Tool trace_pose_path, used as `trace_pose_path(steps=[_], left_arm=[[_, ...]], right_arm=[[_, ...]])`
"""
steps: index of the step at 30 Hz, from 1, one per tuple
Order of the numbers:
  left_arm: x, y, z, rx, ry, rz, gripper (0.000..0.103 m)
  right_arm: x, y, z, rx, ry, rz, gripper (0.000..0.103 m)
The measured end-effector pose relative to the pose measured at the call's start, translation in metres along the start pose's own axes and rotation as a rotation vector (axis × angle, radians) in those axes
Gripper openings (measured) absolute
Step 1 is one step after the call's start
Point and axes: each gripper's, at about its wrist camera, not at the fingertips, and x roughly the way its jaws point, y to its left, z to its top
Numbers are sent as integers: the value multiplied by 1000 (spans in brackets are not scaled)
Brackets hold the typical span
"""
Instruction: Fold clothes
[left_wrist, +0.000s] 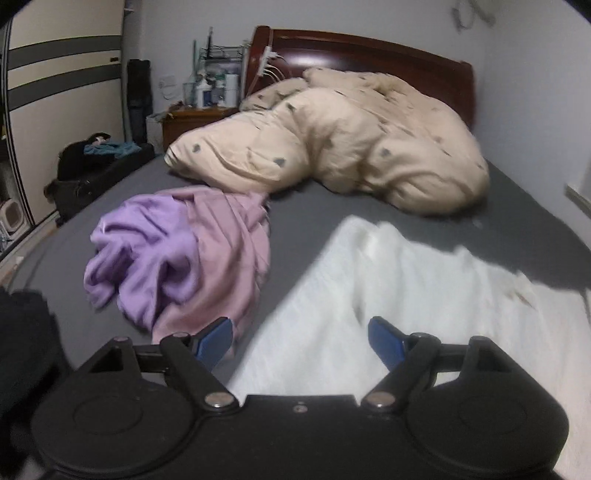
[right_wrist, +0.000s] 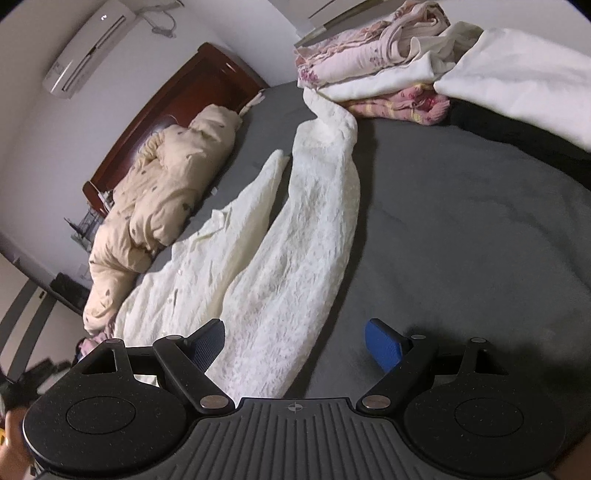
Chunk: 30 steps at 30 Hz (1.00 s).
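Left wrist view, white garment (left_wrist: 424, 295) beneath open left tongs (left_wrist: 301, 341)

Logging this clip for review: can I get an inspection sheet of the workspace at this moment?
Surface: bed with grey sheet, mostly bare on one side.
Job's things: white garment spread long and flat; purple and pink clothes crumpled beside it; folded stack at the far edge.
Clutter: beige duvet bunched by the headboard.
Grippers: left gripper open over the garment's edge, nothing held; right gripper open, nothing held.
Cables: white leads on a power strip at the headboard.
Surroundings: crowded nightstand, wardrobe, air conditioner.
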Motion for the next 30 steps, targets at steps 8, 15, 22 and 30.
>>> trace_pose_path(steps=[8,15,22,30], left_arm=[[85,-19,33,21,78,-32,80],[165,-39,48,46,136,12,67],[212,-52,50,8,192,-31,34],[172,-33,70,-159,75,-34,2]], right_arm=[[14,2,-5,-22,17,-32,84],[32,2,-2,-36,57,-57,84],[35,-1,-2,-50,67,-55,84],[28,-5,-2,-5,72,-28,84]])
